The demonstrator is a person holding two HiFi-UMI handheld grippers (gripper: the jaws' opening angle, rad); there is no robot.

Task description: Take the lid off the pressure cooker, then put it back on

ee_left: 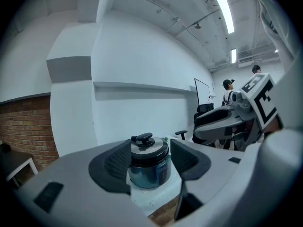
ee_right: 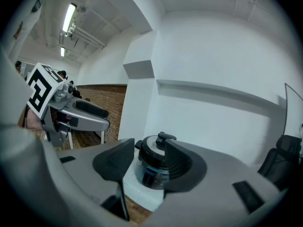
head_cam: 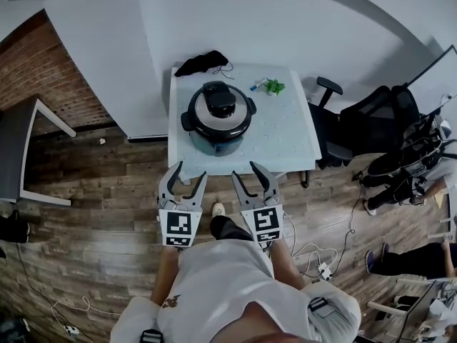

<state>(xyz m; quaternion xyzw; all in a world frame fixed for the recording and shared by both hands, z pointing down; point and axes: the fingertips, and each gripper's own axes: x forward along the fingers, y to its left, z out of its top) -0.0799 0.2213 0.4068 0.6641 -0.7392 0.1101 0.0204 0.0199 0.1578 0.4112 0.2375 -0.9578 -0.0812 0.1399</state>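
1. While both grippers hang over the wooden floor (head_cam: 100, 184), short of the white worktop (head_cam: 285, 131), the pressure cooker (head_cam: 218, 118) stands near the worktop's front edge. Its lid (head_cam: 214, 116) is seated, and nothing touches it.
2. The left gripper (head_cam: 190, 174) has its fingers (ee_left: 118, 162) spread wide with nothing between them. In its own view the cooker shows only in the distance, centred in the gap.
3. The right gripper (head_cam: 246, 171) is likewise spread and empty. In its view the cooker sits a little behind the right-hand finger.
4. The coming move turns on one relation:
   - The cooker lies straight ahead of and beyond the fingertips, on the line midway between the two grippers, so neither looks clearly nearer.
   - The body's two black side lugs point left and right of the person.
   - The lid handle (head_cam: 221, 98) sits on top, centred. I cannot tell its long axis for sure.
5. Materials and shapes:
   - The lid is a shallow dome of brushed metal, ringed in black.
   - Its handle is a blocky, moulded black knob.
   - The body is a squat, glossy drum of dark blue-grey.
   - The fingers are hard grey plastic faced with black ribbed pads.
   - The worktop looks smooth and matte.
6. By my judgement the task has not begun, and a forward reach over the worktop's edge comes first.
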